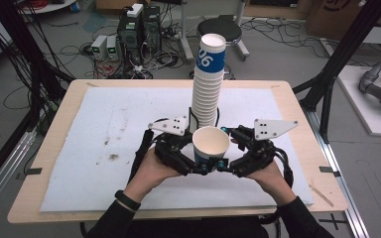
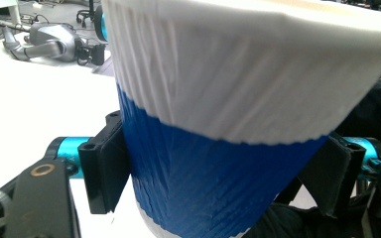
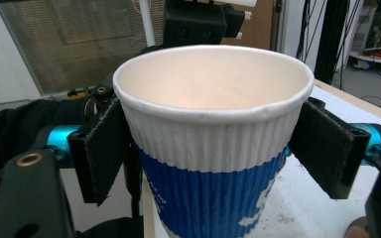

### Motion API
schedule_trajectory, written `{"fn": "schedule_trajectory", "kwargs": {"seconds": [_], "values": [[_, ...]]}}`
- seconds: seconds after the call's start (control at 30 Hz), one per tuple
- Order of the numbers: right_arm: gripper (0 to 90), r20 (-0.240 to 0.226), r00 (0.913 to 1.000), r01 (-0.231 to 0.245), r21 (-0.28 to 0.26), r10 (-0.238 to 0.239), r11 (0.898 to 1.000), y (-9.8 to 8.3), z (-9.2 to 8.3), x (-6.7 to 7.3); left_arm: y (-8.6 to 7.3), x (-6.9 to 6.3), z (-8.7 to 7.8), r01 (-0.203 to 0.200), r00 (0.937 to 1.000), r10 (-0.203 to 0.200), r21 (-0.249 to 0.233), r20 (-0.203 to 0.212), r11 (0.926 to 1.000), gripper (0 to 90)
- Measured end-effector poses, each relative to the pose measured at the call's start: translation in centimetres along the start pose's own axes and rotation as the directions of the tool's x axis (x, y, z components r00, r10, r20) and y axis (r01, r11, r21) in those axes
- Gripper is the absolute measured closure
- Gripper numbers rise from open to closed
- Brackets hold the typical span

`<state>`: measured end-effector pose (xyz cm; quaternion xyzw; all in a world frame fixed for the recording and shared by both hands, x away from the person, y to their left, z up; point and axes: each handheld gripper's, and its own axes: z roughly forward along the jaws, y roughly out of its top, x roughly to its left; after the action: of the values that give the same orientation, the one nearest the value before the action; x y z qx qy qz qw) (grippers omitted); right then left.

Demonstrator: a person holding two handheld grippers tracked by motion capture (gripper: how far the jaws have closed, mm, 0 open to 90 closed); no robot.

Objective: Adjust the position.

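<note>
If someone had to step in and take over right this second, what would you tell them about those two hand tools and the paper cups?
Left tool: jaws around the lower blue band of the single cup; the left pad touches the wall, the right looks just clear, so the grip is loose.
Right tool: jaws straddle the same cup from the other side, gaps at both pads, not gripping.
Cups: the single blue and white cup is upright between the two tools at the near middle of the white mat; the tall stack of cups stands just behind it.
Done: one cup sits apart from the stack.
Left: probably to set it down or restack it.
</note>
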<state>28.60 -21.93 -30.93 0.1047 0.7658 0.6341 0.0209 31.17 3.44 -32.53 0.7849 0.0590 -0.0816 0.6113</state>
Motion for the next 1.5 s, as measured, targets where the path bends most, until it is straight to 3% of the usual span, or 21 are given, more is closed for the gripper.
{"fn": "schedule_trajectory", "kwargs": {"seconds": [0.33, 0.7, 1.5], "values": [[18.0, 0.027, 0.9996, 0.006, -0.025, -0.006, 1.0, 0.1, -1.0, -0.3, 0.2, 0.0, -0.9, -0.006, 0.9998, 0.006, -0.017, -0.018, 0.9998, 23.7], [18.0, 0.048, 0.9988, 0.01, -0.005, -0.01, 1.0, -0.1, -1.8, -0.8, 0.9, -0.1, -2.1, -0.021, 0.9992, 0.02, -0.041, -0.035, 0.9989, 23.8], [18.0, 0.027, 0.9996, -0.007, 0.058, 0.006, 0.998, -1.5, -0.1, -1.0, 1.4, -0.4, -2.9, -0.025, 0.9986, 0.022, -0.08, -0.047, 0.9965, 23.9]]}}
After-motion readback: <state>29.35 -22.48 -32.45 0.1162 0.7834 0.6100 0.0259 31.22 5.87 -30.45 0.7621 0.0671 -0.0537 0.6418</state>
